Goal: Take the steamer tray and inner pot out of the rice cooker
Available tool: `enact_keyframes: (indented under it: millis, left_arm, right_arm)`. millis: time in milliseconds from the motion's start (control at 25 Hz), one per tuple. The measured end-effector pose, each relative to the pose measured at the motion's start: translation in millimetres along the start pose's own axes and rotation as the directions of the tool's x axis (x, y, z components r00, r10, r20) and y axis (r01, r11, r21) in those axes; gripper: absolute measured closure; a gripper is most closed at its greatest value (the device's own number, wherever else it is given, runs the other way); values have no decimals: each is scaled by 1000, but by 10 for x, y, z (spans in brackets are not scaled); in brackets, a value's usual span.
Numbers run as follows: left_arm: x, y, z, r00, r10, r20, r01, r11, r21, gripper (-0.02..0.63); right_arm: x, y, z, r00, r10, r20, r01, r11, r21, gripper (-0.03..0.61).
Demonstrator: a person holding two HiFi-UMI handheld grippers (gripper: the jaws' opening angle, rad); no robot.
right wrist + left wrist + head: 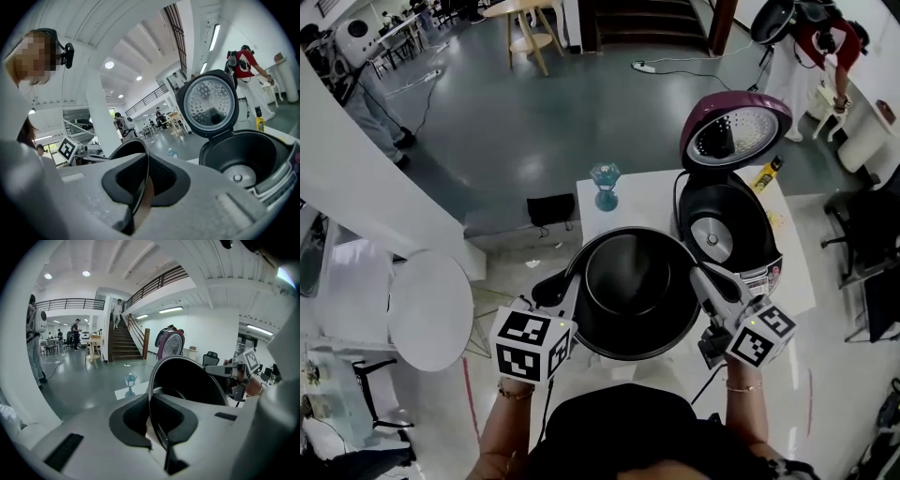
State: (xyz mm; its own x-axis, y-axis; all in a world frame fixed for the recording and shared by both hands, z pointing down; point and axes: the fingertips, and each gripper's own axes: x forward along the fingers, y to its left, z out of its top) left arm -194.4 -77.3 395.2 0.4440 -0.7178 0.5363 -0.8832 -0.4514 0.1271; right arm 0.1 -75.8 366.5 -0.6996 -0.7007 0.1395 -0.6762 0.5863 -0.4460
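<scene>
The left claw [153, 420] is clamped on the near-left rim of the inner pot [628, 291], its pads pressed on the thin metal edge with no gap showing. The pot hangs between the two claws, clear of the cooker and above the near edge of the white desk [628, 202], its mouth facing up and slightly tilted. The right claw [142, 183] is closed the same way on the opposite rim. Further right the rice cooker [748, 267] stands with its lid [736, 131] up and its cavity bare down to the heating plate. The step in hand therefore looks like carrying the pot away (no steamer tray can be made out apart from it, and whether one sits inside cannot be told). The next move calls for lowering both claws together, keeping the pot level, onto free desk surface before either lets go.
</scene>
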Motion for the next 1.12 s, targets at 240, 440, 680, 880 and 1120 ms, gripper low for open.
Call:
enact_keyframes:
  millis: [240,440,680,880,1120]
  left_arm:
    - [106,5,-428,992,-68,-108,71,997,18,592]
    - [319,-116,-817,969,-135,-208,139,990,6,592]
    - [494,-230,-1210,934,-196,-299,201,979,-13,591]
    - [608,-239,-1420,910,-214,-355,227,974,-5,591]
    - [732,-172,-1626,890,-219,-401,229,973,-22,591]
  right_arm:
    - [-131,-11,-528,995,-94,-32,97,991,96,556]
    - [-313,-148,-917,980,-186,-73,195,967,161,557]
    - [-480,-277,-1339,961,-247,-122,271,930,249,557]
    - [-520,-359,-1611,956,-253,-147,288,903,319,557]
    - [-450,-452,-1823,951,-258,-170,304,878,370,557]
